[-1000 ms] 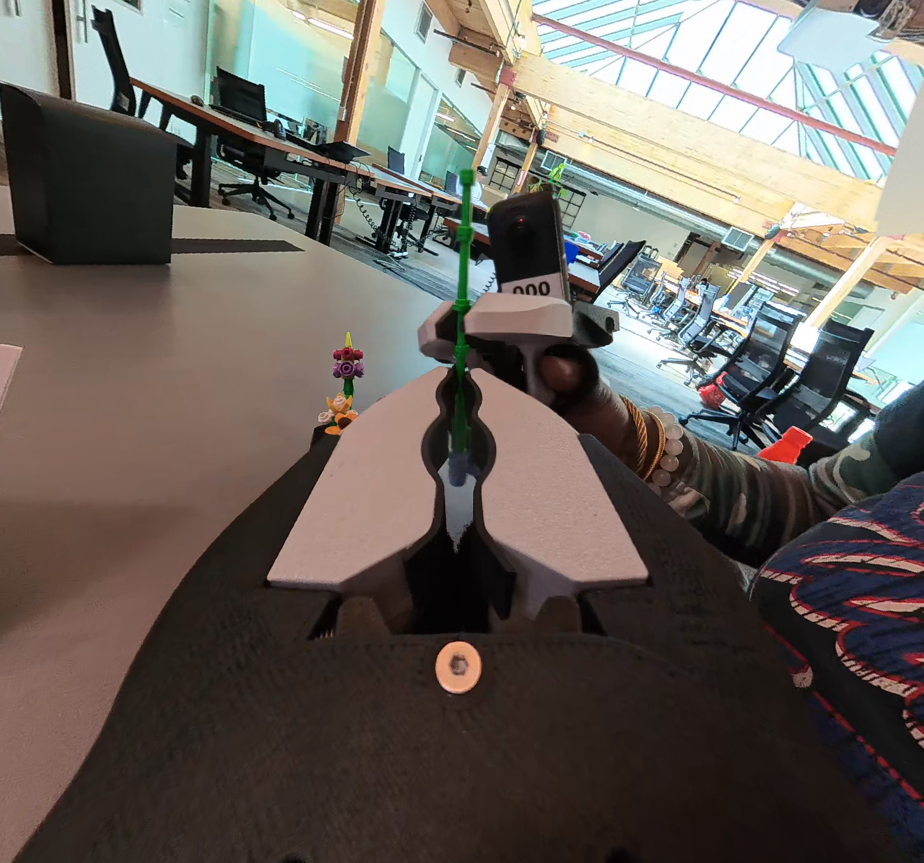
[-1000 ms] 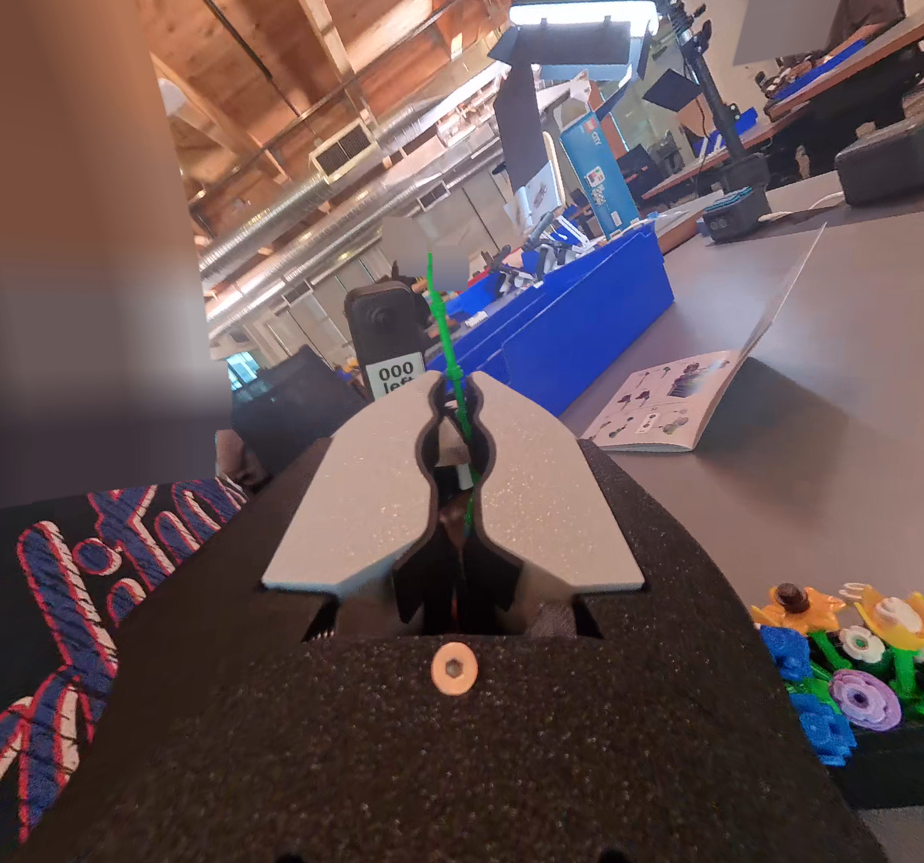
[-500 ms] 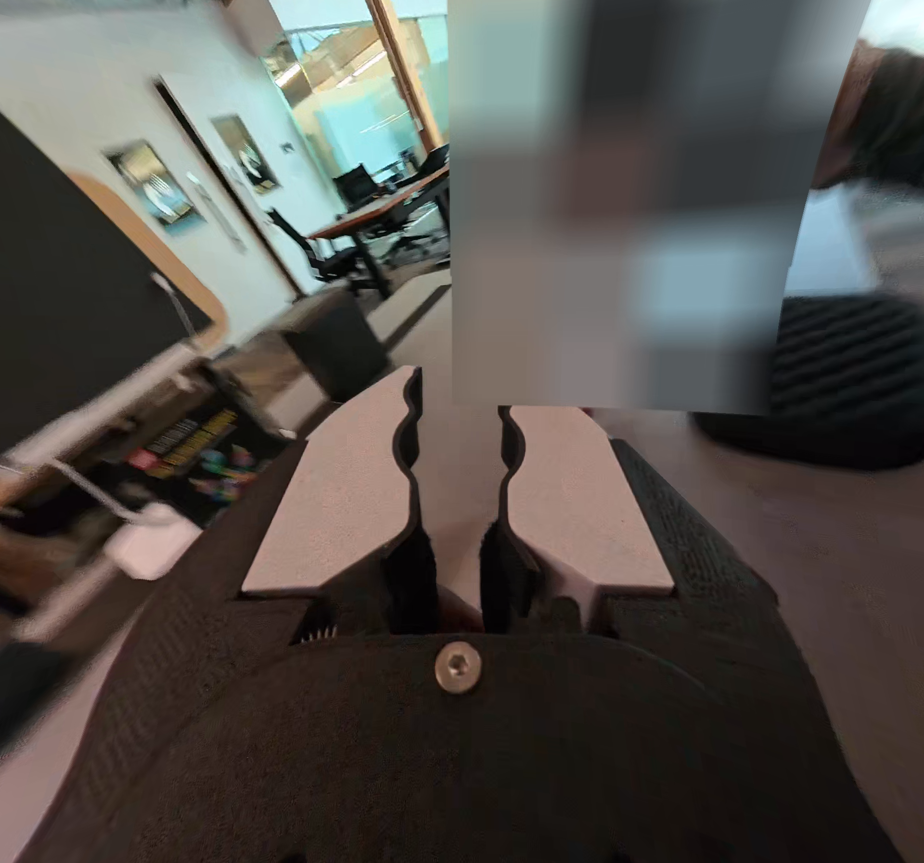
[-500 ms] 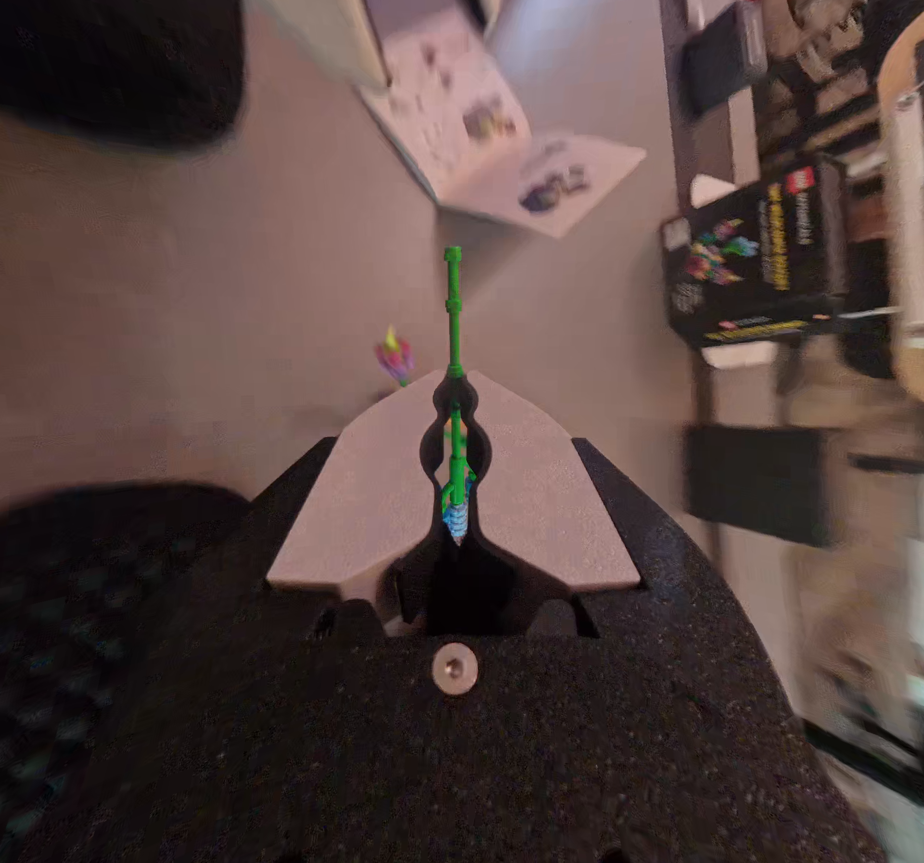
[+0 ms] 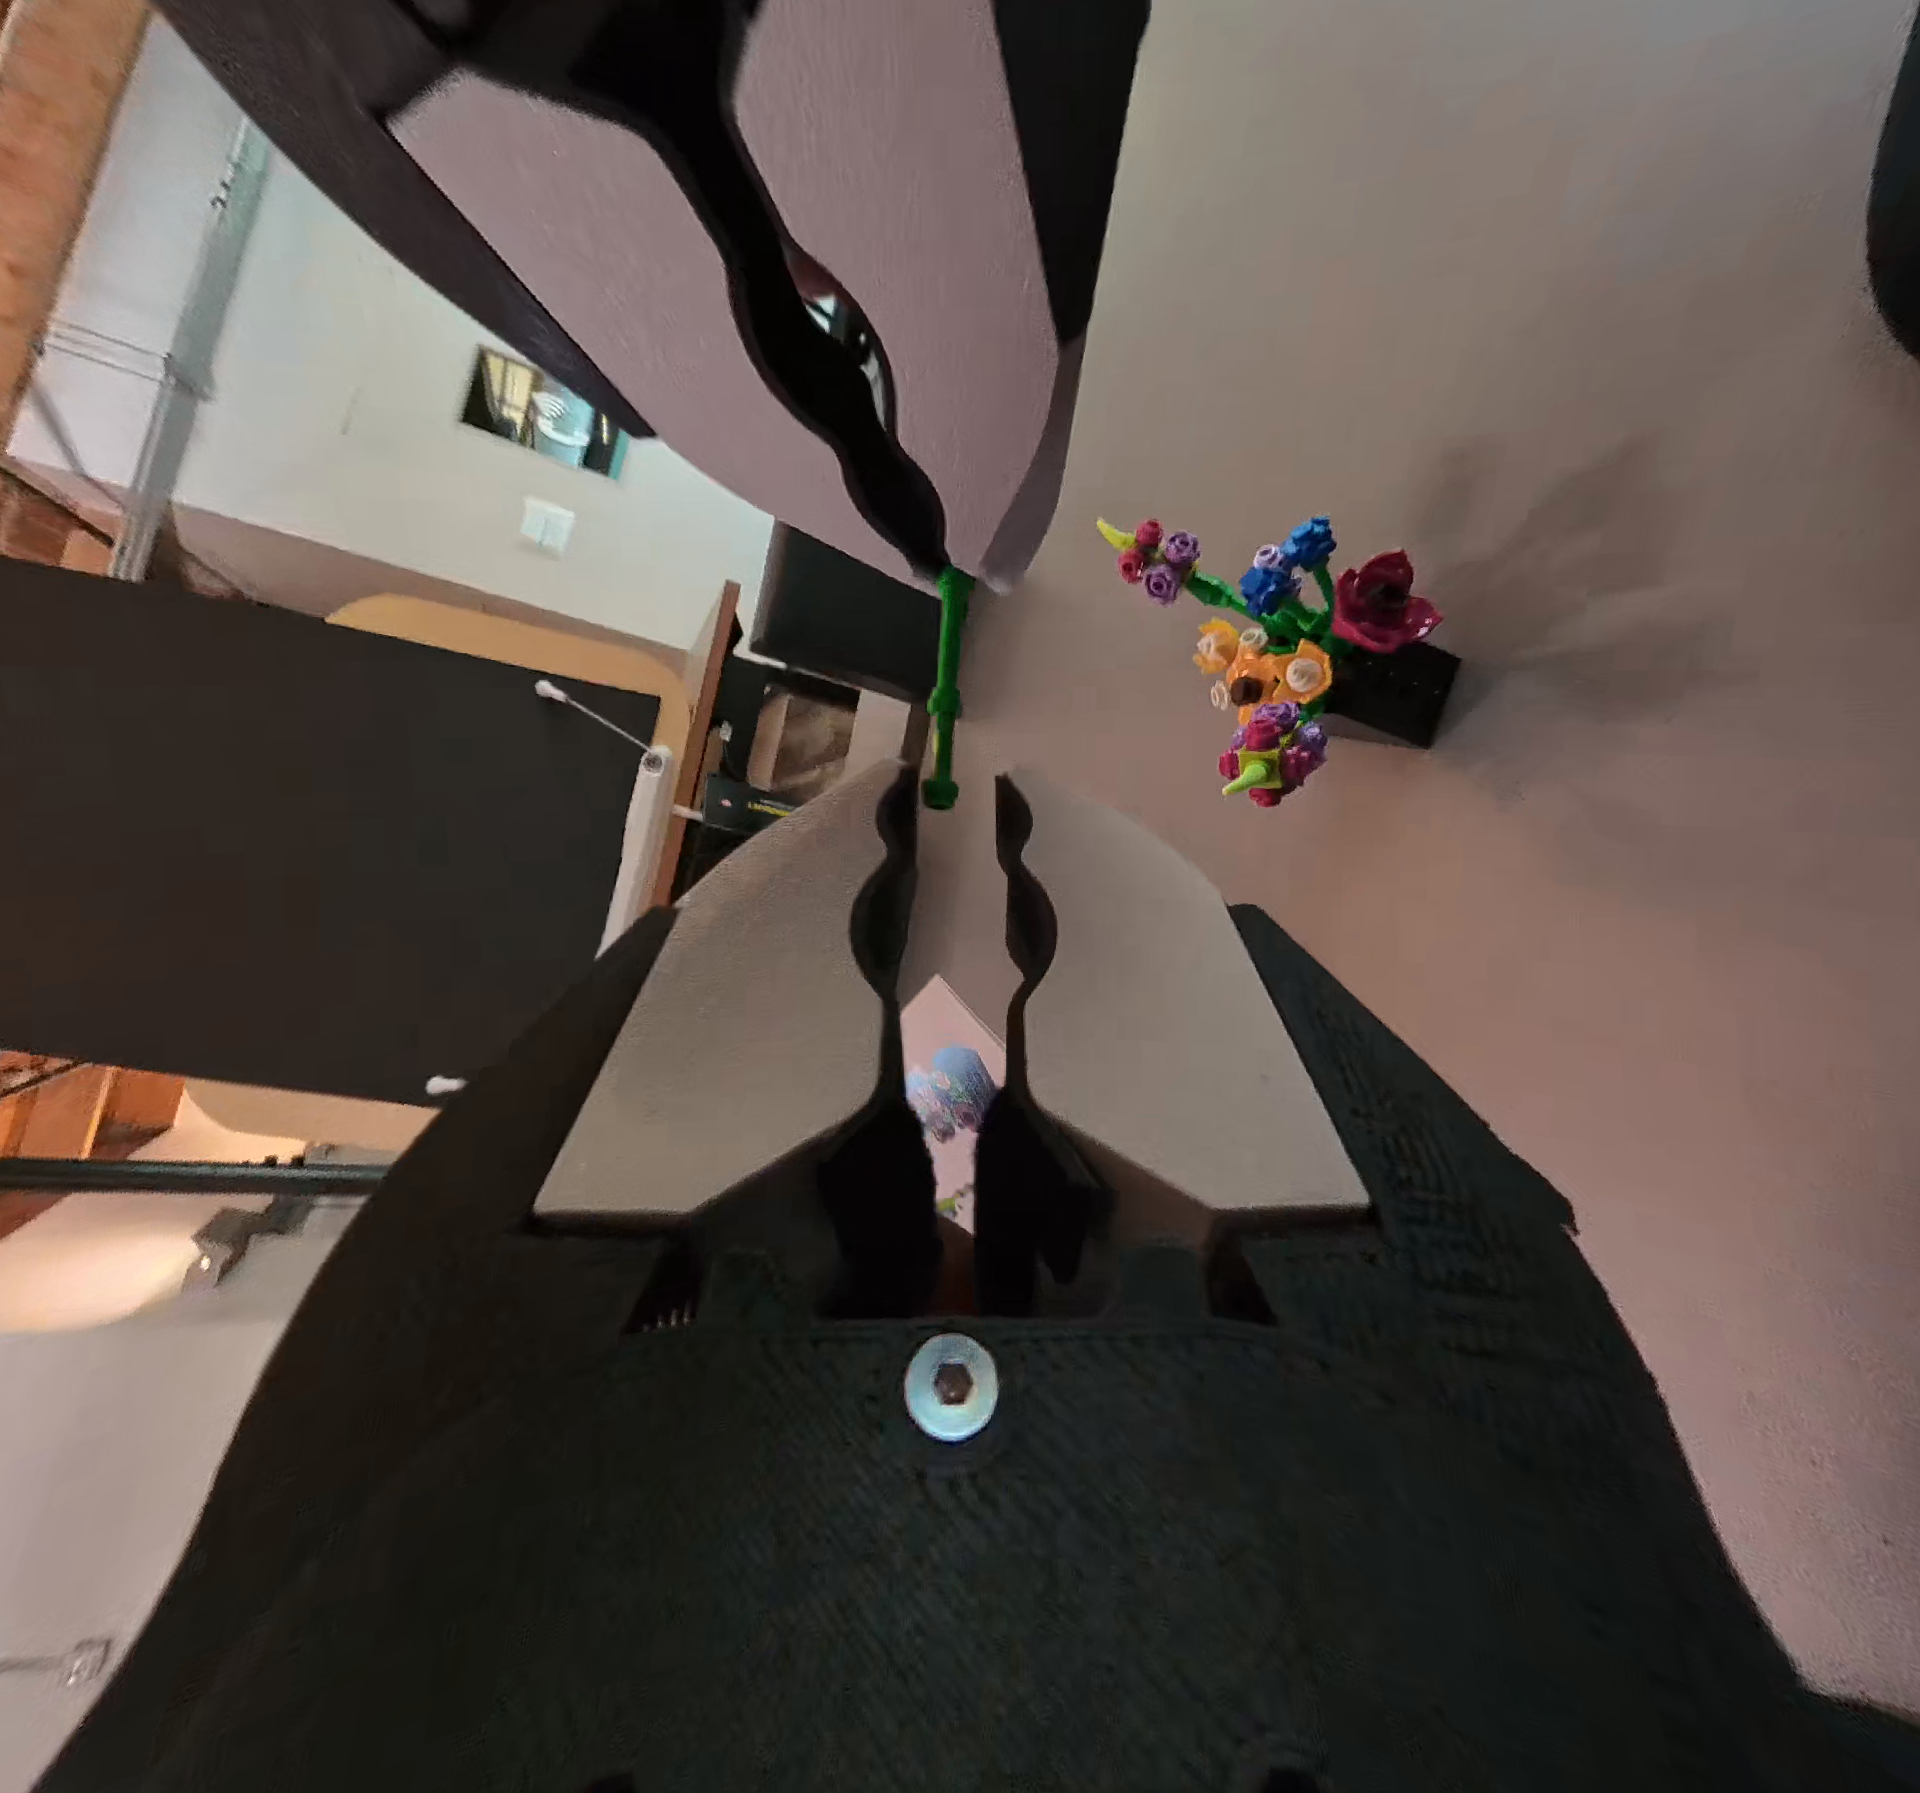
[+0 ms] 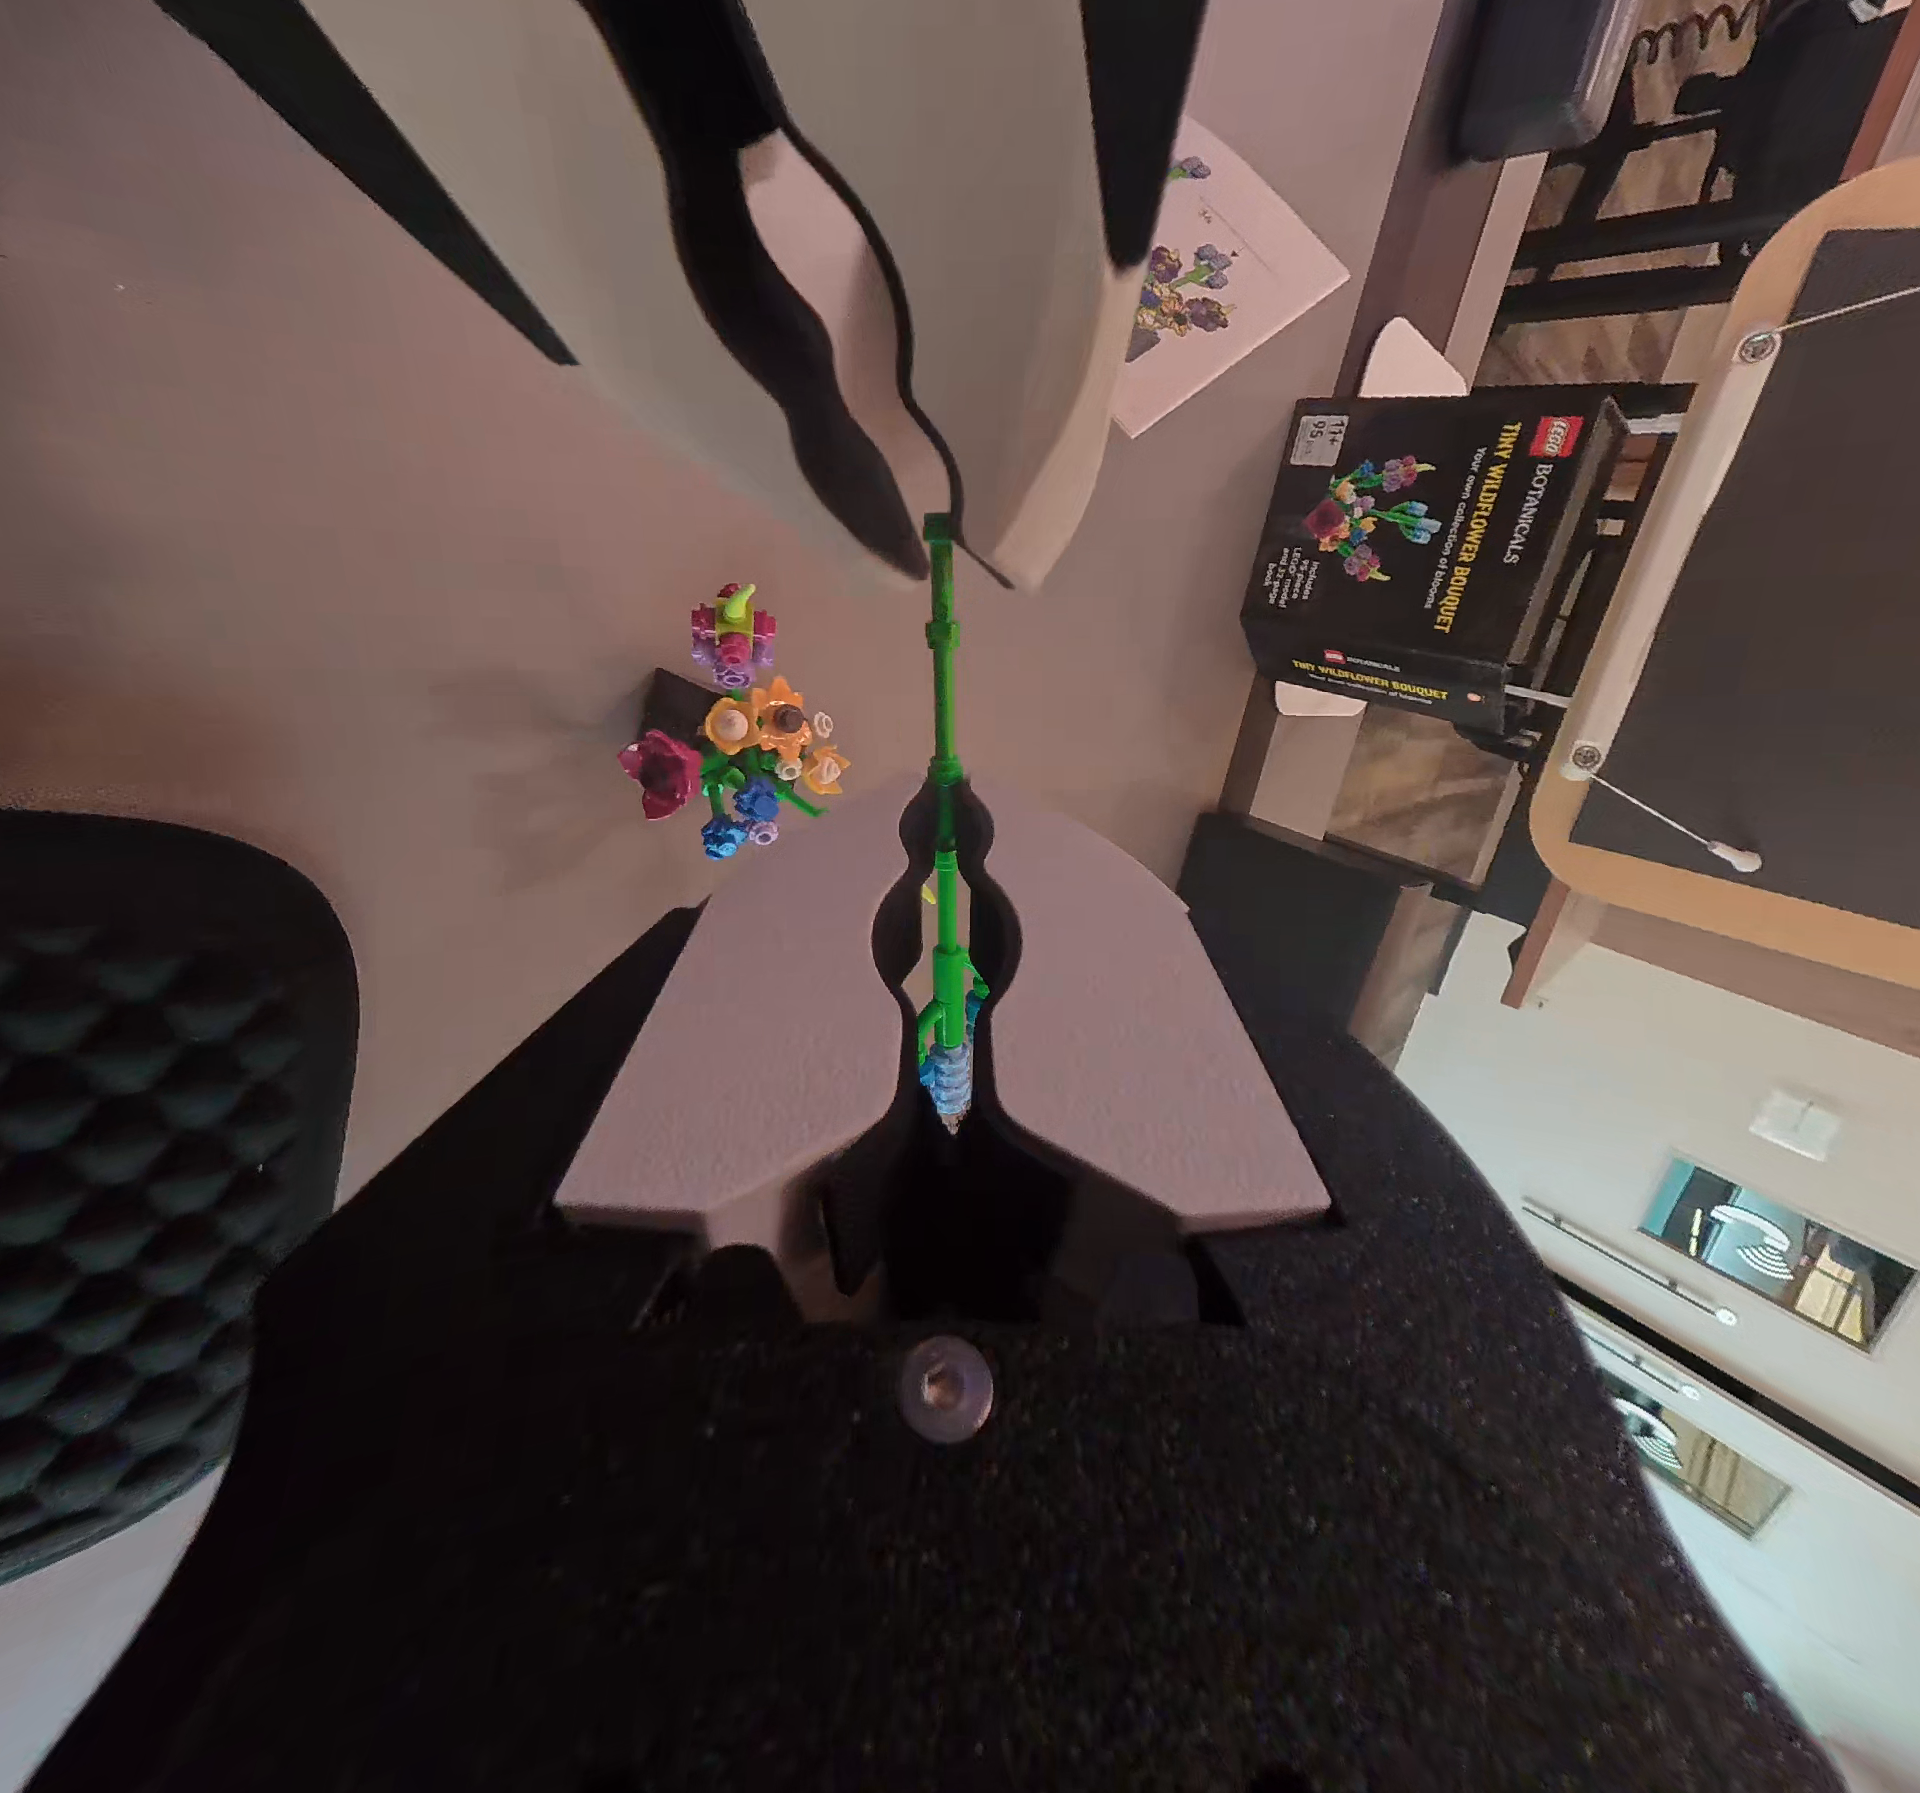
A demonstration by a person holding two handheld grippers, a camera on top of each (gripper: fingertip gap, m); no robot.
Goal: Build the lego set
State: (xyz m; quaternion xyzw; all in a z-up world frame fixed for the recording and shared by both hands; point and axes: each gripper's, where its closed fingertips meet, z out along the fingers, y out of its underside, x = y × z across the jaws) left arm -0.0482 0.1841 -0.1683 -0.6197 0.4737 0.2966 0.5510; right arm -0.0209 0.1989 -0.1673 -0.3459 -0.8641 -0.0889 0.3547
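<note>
- We see the green stem (image 6: 943, 704) clamped in our right gripper (image 6: 945, 798), jaws closed on its lower part; a blue spiral bloom (image 6: 943, 1078) sits on the stem end inside the jaw hollow.
- The stem runs straight out from the right gripper, and its free tip reaches the fingertips of our left gripper (image 6: 940, 554), which faces it head-on.
- In the left wrist view, the left gripper (image 5: 958, 793) has its jaws apart with a clear gap; the stem (image 5: 945, 689) tip lies at the mouth of that gap, close to the left finger. We cannot tell whether it touches.
- The right gripper (image 5: 951, 564) shows at the top of that view, closed on the stem.
- The bouquet (image 6: 738, 725) stands on a black base (image 5: 1392, 694) on the bench (image 6: 312, 496), beside the stem and apart from it: red, orange, blue and purple blooms.
- A booklet (image 6: 1216, 289) lies open on the bench beyond the left gripper.
- The black set box (image 6: 1434, 548) stands near the bench edge, past the booklet.
- A dark textured pad (image 6: 135, 1172) sits at the left edge of the right wrist view.
</note>
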